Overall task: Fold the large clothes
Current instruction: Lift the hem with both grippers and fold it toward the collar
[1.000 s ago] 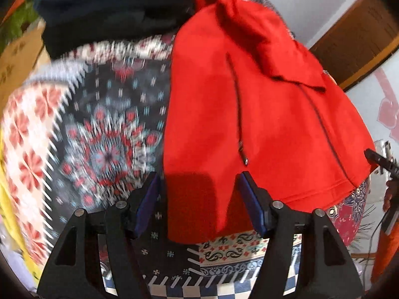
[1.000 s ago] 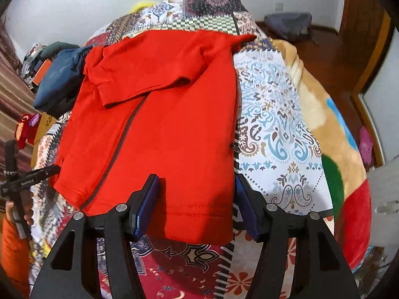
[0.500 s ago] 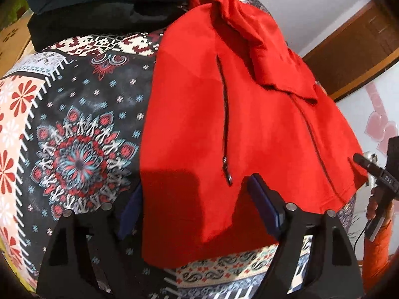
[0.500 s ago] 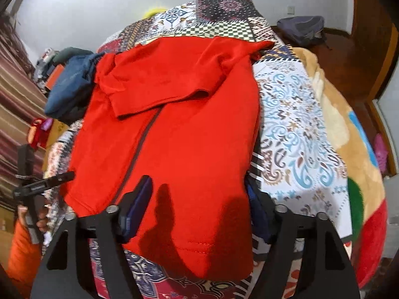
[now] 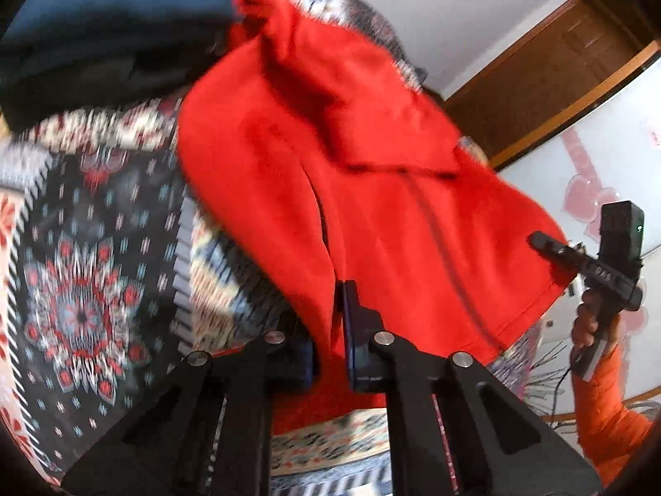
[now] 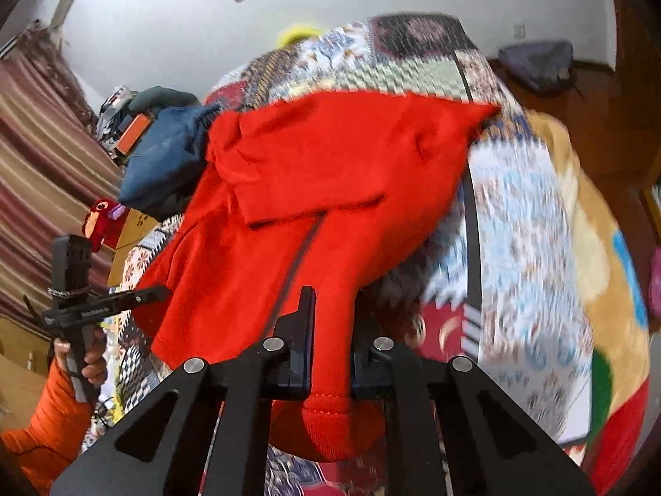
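Note:
A red zip jacket (image 5: 363, 190) lies on a patterned bedspread (image 5: 82, 289), its sleeves folded across the chest. My left gripper (image 5: 330, 330) is shut on the jacket's bottom hem at one corner, and the cloth there is lifted off the bed. In the right wrist view the same jacket (image 6: 314, 173) shows, and my right gripper (image 6: 330, 330) is shut on the other hem corner, with a bunch of red cloth pinched between the blue pads. Each view shows the other gripper at the frame's edge, held by a hand in an orange sleeve (image 6: 53, 405).
A dark blue folded garment (image 5: 111, 29) lies at the jacket's collar end; in the right wrist view it is (image 6: 165, 157). The bedspread (image 6: 516, 227) falls away over a plush blanket (image 6: 599, 289). A wooden door (image 5: 537, 95) and a striped curtain (image 6: 41, 157) stand beyond.
Both grippers went from open astride the hem to shut on it. Both hem corners have risen off the bedspread and the cloth now bunches at the jaws.

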Tool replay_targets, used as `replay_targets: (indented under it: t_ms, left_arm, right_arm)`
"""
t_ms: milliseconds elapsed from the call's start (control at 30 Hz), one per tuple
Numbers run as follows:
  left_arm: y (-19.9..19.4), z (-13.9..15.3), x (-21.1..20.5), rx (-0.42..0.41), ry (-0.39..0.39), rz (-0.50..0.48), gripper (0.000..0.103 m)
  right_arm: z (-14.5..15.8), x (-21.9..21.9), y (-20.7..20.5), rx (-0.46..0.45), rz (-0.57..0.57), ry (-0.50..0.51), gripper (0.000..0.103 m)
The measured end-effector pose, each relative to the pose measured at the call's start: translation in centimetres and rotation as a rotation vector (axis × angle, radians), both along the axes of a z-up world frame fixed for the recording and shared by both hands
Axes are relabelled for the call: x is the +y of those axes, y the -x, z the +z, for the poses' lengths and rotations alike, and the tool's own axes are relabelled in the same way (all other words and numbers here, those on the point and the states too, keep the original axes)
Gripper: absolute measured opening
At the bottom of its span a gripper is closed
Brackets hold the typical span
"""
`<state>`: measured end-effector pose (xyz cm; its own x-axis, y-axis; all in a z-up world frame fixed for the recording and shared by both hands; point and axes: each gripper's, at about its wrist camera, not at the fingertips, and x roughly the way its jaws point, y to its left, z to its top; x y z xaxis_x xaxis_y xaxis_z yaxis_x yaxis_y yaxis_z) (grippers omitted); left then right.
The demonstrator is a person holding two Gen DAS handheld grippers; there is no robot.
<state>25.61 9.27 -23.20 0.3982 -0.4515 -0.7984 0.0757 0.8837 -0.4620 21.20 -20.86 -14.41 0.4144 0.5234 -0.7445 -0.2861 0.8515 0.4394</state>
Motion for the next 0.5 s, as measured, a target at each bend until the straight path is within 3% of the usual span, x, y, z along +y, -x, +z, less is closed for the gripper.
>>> replay_targets:
  t_ms: [267, 500]
  left_arm:
    - [-5.9, 7.3, -0.9, -0.190, -0.017, 0.024, 0.008]
    - [-13.4, 9.9, -0.2, -0.261, -0.098, 0.087, 0.008]
  right_arm:
    - [3.1, 0.1, -4.7, -0.105, -0.023, -0.047, 0.009]
    - [4.5, -2.6, -11.0, -0.160, -0.152, -0.071, 0.009]
